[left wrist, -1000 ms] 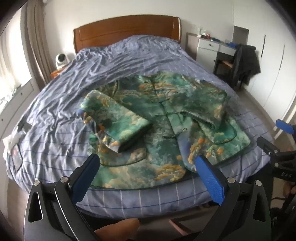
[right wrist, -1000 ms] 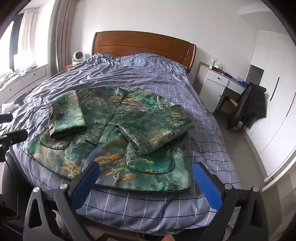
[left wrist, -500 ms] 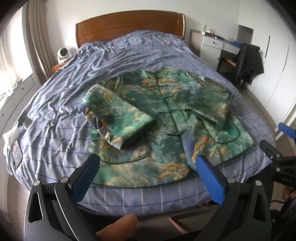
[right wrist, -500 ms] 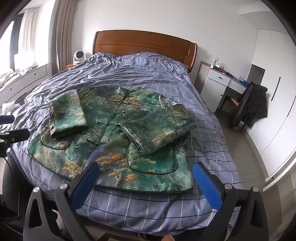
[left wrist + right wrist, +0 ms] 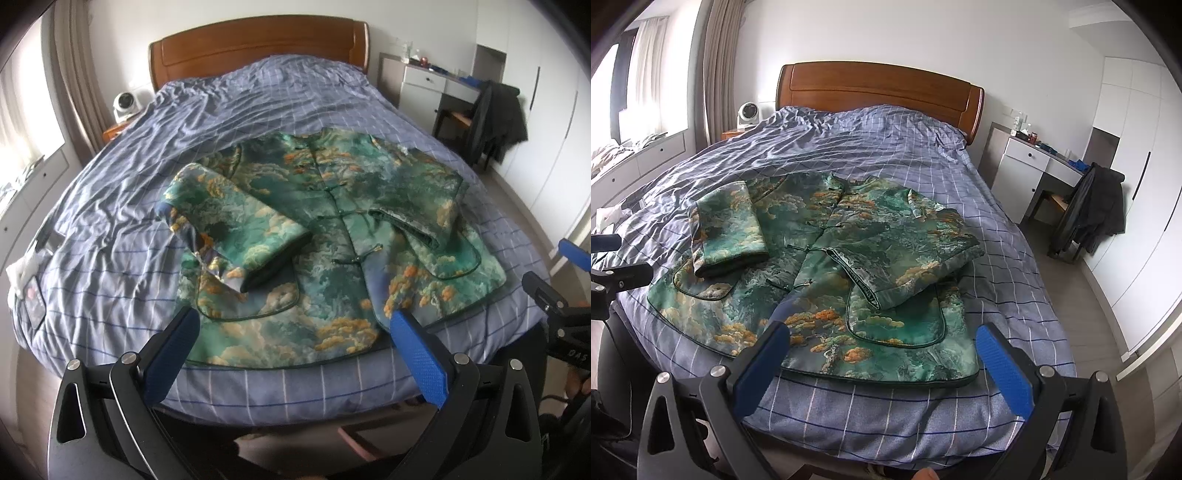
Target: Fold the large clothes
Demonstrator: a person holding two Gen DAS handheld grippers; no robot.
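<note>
A green brocade jacket (image 5: 325, 236) with orange cloud patterns lies front up on the bed, hem toward me, both sleeves folded in over its front. The same jacket (image 5: 820, 273) fills the near half of the bed in the right wrist view. My left gripper (image 5: 293, 332) hangs open just off the bed's foot, over the hem, holding nothing. My right gripper (image 5: 882, 341) is open too, near the hem's right corner, and empty. The right gripper (image 5: 561, 288) shows at the right edge of the left wrist view, and the left gripper (image 5: 613, 273) at the left edge of the right wrist view.
The bed (image 5: 871, 155) has a blue checked cover and a wooden headboard (image 5: 879, 92). A white fan (image 5: 748, 114) stands on the nightstand at the left. A white desk (image 5: 1038, 162) and a chair with a dark coat (image 5: 1097, 210) stand at the right, beside wardrobe doors.
Both grippers have moved a little closer to the bed's foot and the jacket looks larger. The jacket has not moved and both grippers remain open.
</note>
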